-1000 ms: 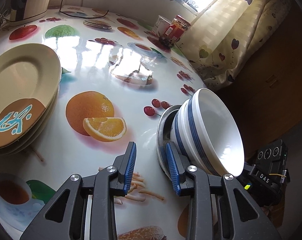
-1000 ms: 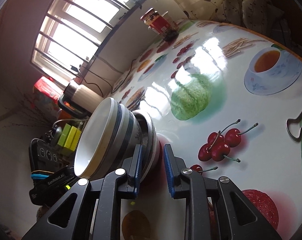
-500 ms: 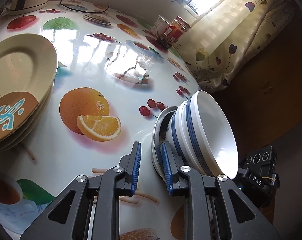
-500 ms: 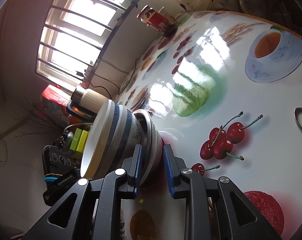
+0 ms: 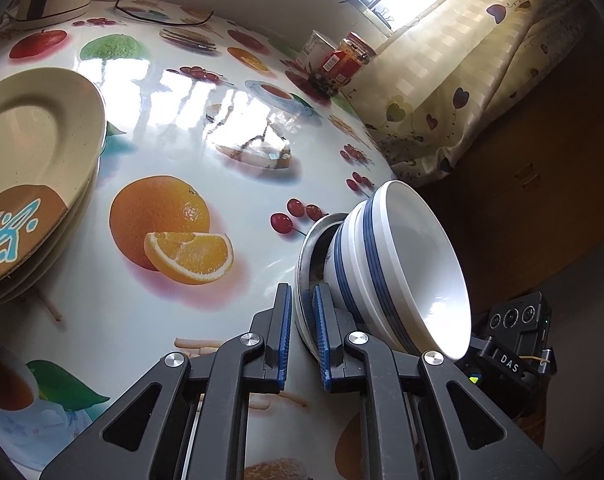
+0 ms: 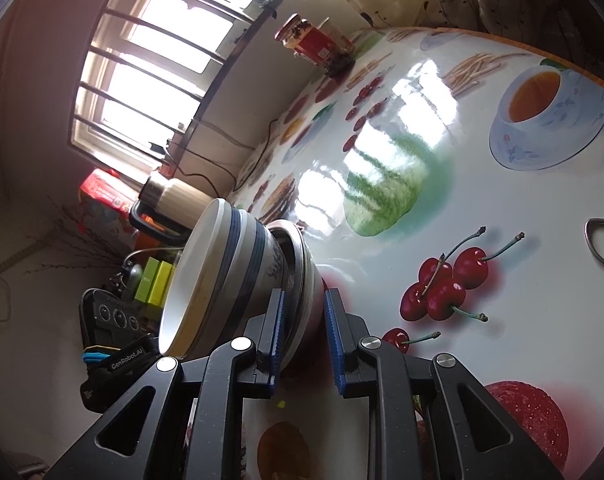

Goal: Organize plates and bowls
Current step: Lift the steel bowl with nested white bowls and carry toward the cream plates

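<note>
Now that our left gripper [image 5: 302,330] has pinched its jaws onto the bowl stack's [image 5: 390,268] bottom rim, right gripper [image 6: 302,330] jaws straddling it slightly spread, we can lift.

The left gripper [image 5: 302,334] is seen from behind, with its two blue-padded fingers [image 5: 285,334] brought close together on the rim of the steel bowl [image 5: 307,248]; the rim is pinched between the pads. The right gripper [image 6: 304,334] is pointed along the table from the opposite side. Its fingers [image 6: 277,332] are set on both sides of the same rim, with a somewhat wider gap, and it seems the right pad is not touching the bowl.
</note>
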